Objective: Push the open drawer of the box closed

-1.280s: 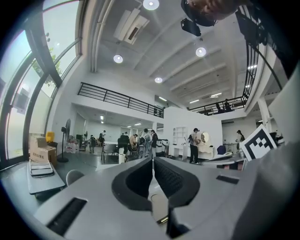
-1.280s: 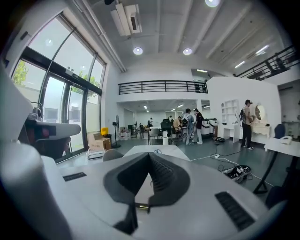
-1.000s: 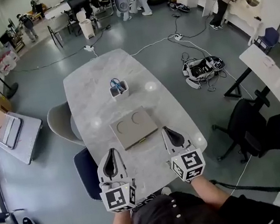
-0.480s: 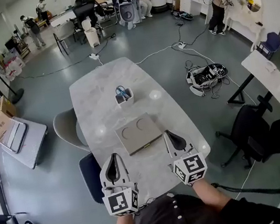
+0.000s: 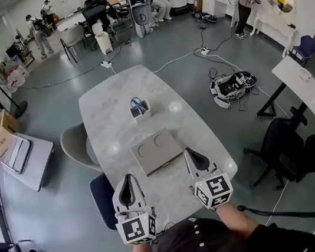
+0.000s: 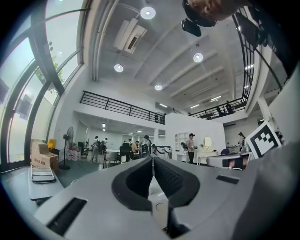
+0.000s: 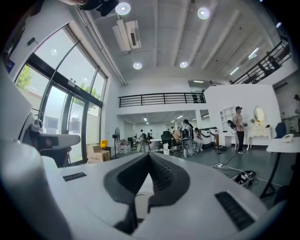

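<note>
Flat grey box (image 5: 156, 150) sits at centre of table (image 5: 111, 100), long axis approx across table, slightly skewed, drawer side facing table's near end. L gripper (image 5: 127, 180) & R gripper (image 5: 189, 152) hover over table's near end, both clenched, nothing betw jaws.

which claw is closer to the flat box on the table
The right claw: its tip lies just off the near right corner of the box, while the left claw sits farther from the near left corner.

Glossy pale marble-look table (image 5: 104, 110), smooth matt taupe box (image 5: 156, 156), polished grey floor (image 5: 197, 105) with soft sheen
</note>
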